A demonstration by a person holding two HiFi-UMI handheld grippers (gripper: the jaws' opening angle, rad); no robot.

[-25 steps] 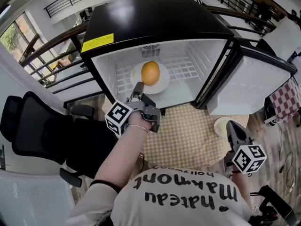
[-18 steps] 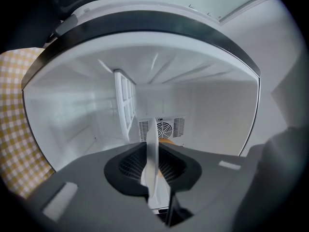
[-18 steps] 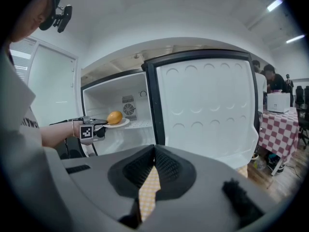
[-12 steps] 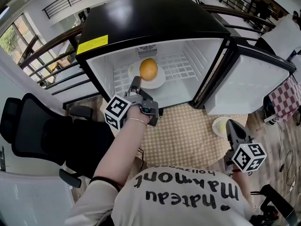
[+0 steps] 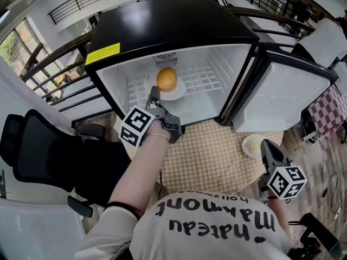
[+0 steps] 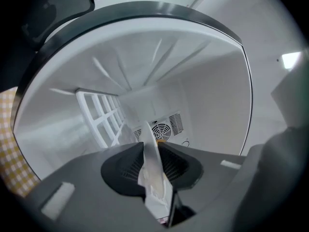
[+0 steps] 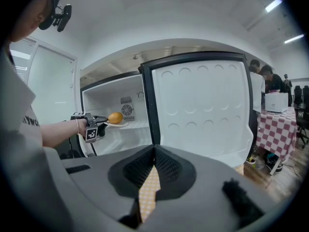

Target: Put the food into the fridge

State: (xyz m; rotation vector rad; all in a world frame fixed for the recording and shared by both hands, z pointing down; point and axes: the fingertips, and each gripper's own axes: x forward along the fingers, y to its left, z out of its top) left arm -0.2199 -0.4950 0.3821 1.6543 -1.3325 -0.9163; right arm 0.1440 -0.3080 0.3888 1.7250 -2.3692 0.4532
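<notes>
An orange (image 5: pixel 166 79) lies on a white plate (image 5: pixel 179 93), which rests on the wire shelf (image 5: pixel 206 80) inside the open black fridge (image 5: pixel 162 26). My left gripper (image 5: pixel 153 98) reaches level into the fridge at the plate's near rim. In the left gripper view the rim (image 6: pixel 153 173) stands edge-on between the jaws. These have just been opening and are now open, slack around the rim. My right gripper (image 5: pixel 267 145) hovers low at the right over the table, shut and empty. From the right gripper view, the orange (image 7: pixel 115 117) and the left gripper (image 7: pixel 99 122) show far off.
The fridge door (image 5: pixel 282 96) hangs wide open to the right. A second small plate (image 5: pixel 252 145) sits on the checked tablecloth (image 5: pixel 211 156) just ahead of my right gripper. A black office chair (image 5: pixel 32 145) stands at the left. People stand far off at the right.
My left gripper has rolled a little at the plate's rim. The plate with the orange stays on the shelf. My right gripper has kept still.
</notes>
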